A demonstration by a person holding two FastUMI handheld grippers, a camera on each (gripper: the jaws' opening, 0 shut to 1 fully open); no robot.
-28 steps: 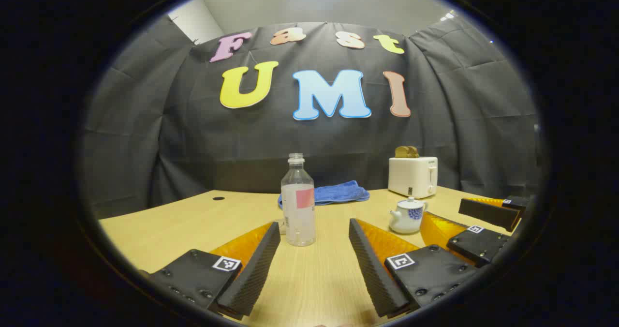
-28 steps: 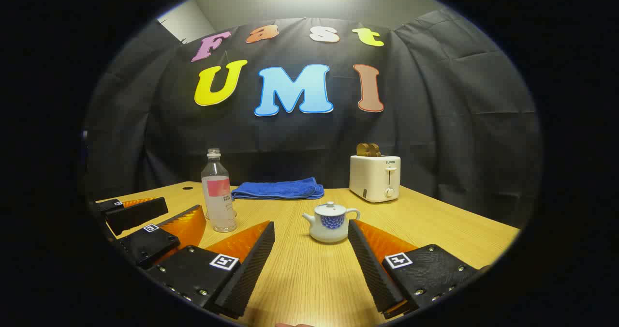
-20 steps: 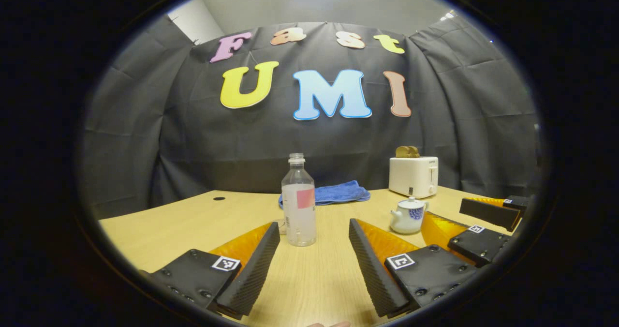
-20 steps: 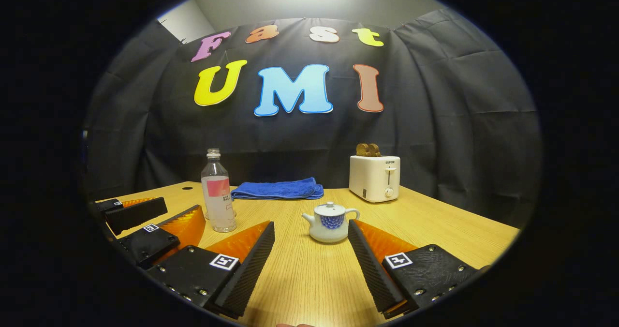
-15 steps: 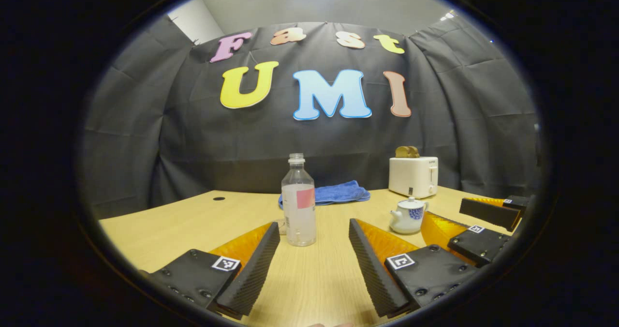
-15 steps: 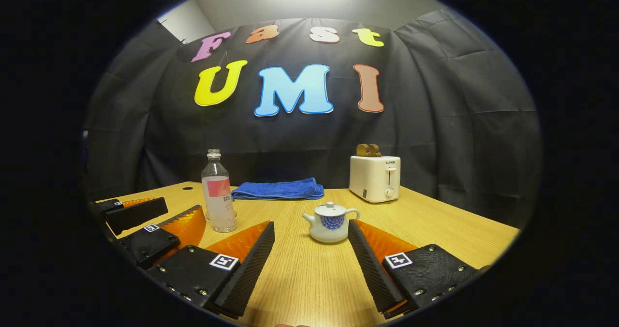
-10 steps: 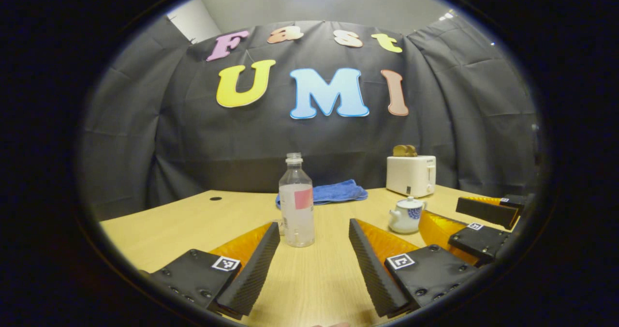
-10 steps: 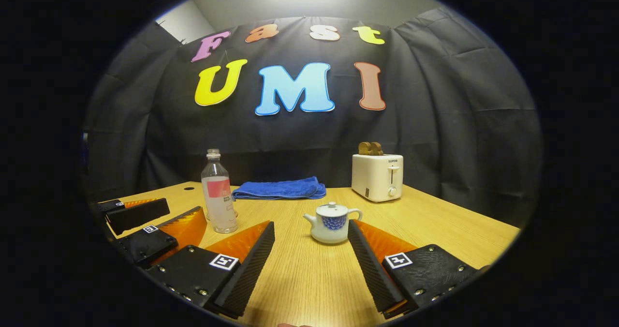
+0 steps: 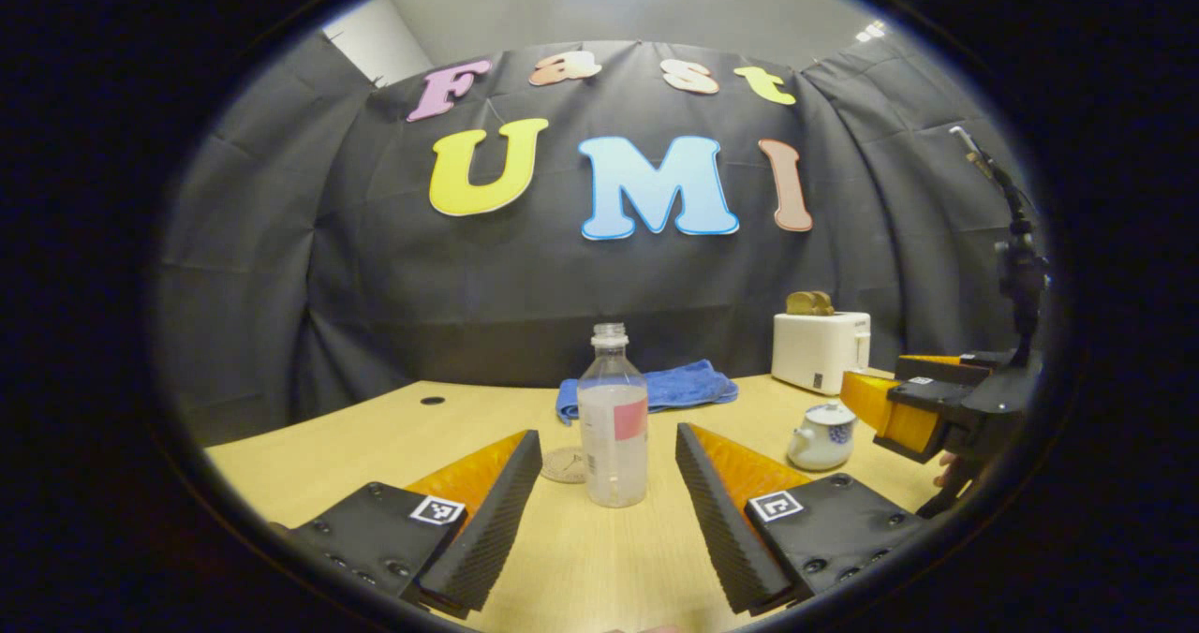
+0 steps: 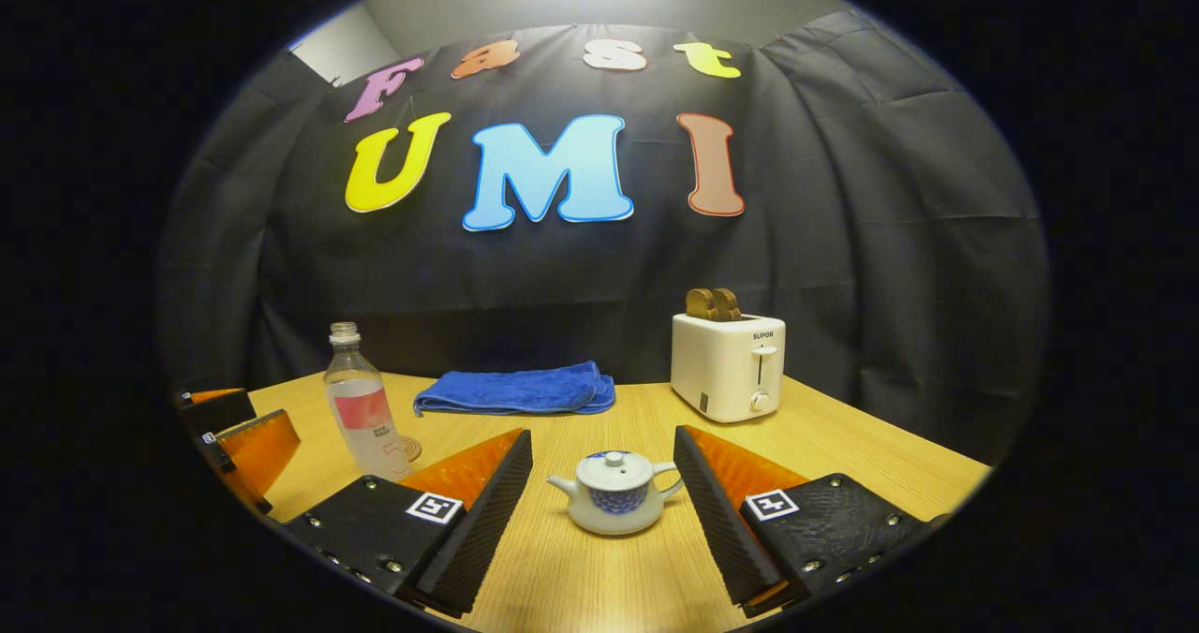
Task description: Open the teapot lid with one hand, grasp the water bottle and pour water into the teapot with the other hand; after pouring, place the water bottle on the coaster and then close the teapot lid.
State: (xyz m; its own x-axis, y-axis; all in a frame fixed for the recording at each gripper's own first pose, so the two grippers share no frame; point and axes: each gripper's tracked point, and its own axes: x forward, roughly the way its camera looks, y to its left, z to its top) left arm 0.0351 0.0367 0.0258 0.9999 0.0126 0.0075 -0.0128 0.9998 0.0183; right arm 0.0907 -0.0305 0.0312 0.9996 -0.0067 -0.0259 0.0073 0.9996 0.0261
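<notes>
In the left gripper view, the left gripper [image 9: 609, 507] stands wide open above the table [image 9: 328, 446], holding nothing. The bottle [image 9: 614, 418] stands upright and uncapped just ahead of its fingertips, in line with the gap between them but not touched by either. A round coaster [image 9: 565, 464] lies flat on the table just left of the bottle's base. Behind the bottle a folded blue towel [image 9: 679, 387] lies near the back edge. To the right, the small white teapot [image 9: 822, 435] sits with its lid [image 9: 830, 412] on, and beyond it stands a white toaster [image 9: 820, 351] with bread in its slots. The right gripper [image 9: 923, 399] shows at the right, raised off the table beside the teapot. In the right gripper view, that gripper [image 10: 604, 511] is also wide open and empty, with the teapot [image 10: 614, 494] between its fingertips, clear of both; the lid [image 10: 614, 470] is on. The bottle [image 10: 361, 405] stands well to the left with the coaster [image 10: 407, 448] at its base, the towel [image 10: 515, 390] lies behind, and the toaster [image 10: 729, 366] stands at the back right. The left gripper [image 10: 229, 422] shows at the left edge.
</notes>
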